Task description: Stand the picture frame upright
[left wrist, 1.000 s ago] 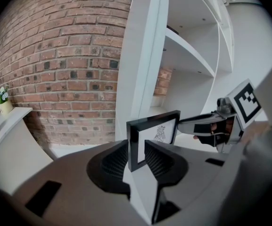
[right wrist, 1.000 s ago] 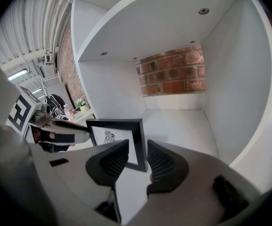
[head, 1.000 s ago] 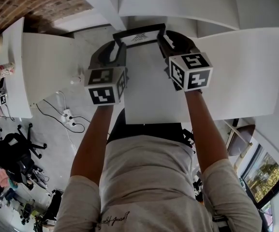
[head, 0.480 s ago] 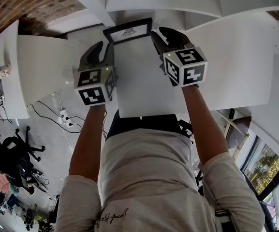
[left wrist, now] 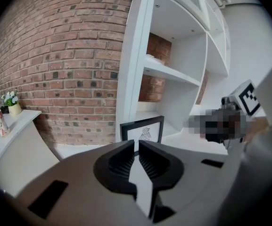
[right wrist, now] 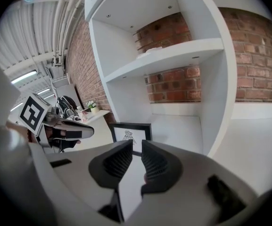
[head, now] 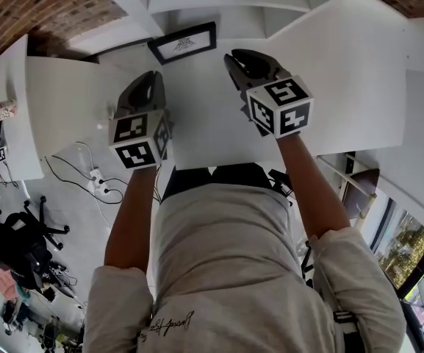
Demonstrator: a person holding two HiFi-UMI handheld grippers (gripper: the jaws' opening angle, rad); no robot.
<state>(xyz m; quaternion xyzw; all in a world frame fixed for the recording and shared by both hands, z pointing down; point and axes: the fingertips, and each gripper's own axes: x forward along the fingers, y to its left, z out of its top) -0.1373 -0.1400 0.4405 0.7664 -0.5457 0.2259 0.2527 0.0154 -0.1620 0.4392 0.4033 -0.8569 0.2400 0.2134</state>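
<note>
The black picture frame [head: 183, 43] with a small drawing stands upright at the back of the white table [head: 212, 134], close to the shelf unit. It also shows ahead in the left gripper view [left wrist: 142, 132] and the right gripper view [right wrist: 130, 132]. My left gripper [head: 150, 81] [left wrist: 136, 145] hangs over the table's left part, well short of the frame. Its jaws have just been closing, and only a thin slit with nothing in it is left between them. My right gripper [head: 238, 59] [right wrist: 136, 146] hovers to the frame's right, also apart from it, with its jaws near together and empty.
A white shelf unit [left wrist: 173, 74] rises right behind the frame, in front of a brick wall [left wrist: 70, 65]. A side counter [head: 20, 109] at the left carries a cup [head: 0, 110] and a small plant [left wrist: 11, 101]. Cables and a power strip [head: 100, 175] lie on the floor at the left.
Both grippers have drawn back from the frame's sides towards me and risen. The left jaws have gone from wide to nearly together. The frame stays standing alone at the back.
</note>
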